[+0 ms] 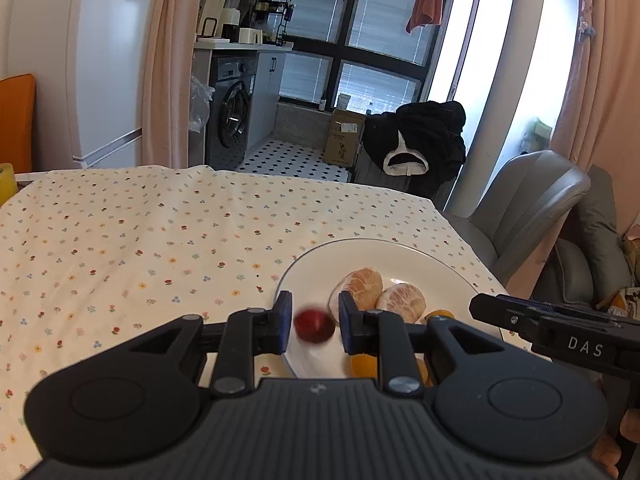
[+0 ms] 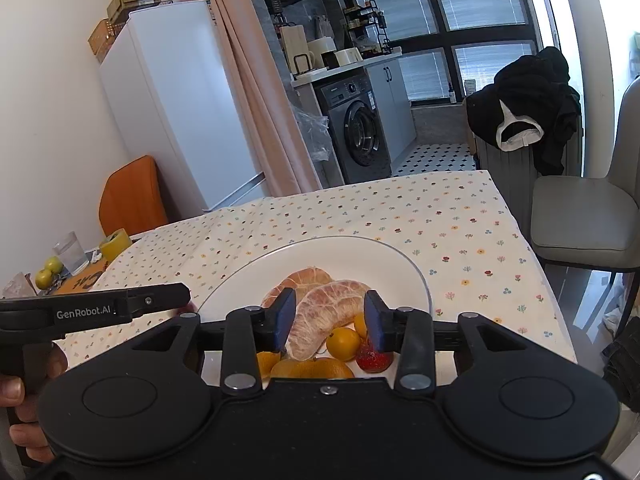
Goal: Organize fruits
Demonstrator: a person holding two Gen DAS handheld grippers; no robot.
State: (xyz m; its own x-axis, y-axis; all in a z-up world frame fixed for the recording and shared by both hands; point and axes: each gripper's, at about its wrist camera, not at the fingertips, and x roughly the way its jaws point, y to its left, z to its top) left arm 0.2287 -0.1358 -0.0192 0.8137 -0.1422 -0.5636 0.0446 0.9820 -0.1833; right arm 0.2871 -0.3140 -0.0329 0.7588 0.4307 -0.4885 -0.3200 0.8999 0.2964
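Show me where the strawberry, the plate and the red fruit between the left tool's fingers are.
strawberry (image 2: 374, 358), right wrist view, its red body.
plate (image 2: 360, 252), right wrist view, bare far part.
red fruit (image 1: 314, 326), left wrist view, its blurred middle.

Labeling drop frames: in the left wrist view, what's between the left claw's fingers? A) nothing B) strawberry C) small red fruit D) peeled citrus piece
C: a blurred small red fruit sits in the gap of the open left claw, over the plate, touching neither finger.

Plate (image 2: 416, 276) on the tablecloth (image 2: 460, 216), two peeled segments (image 2: 320, 316) in it, kumquats (image 2: 343, 343) and strawberry (image 2: 372, 358) nearer.
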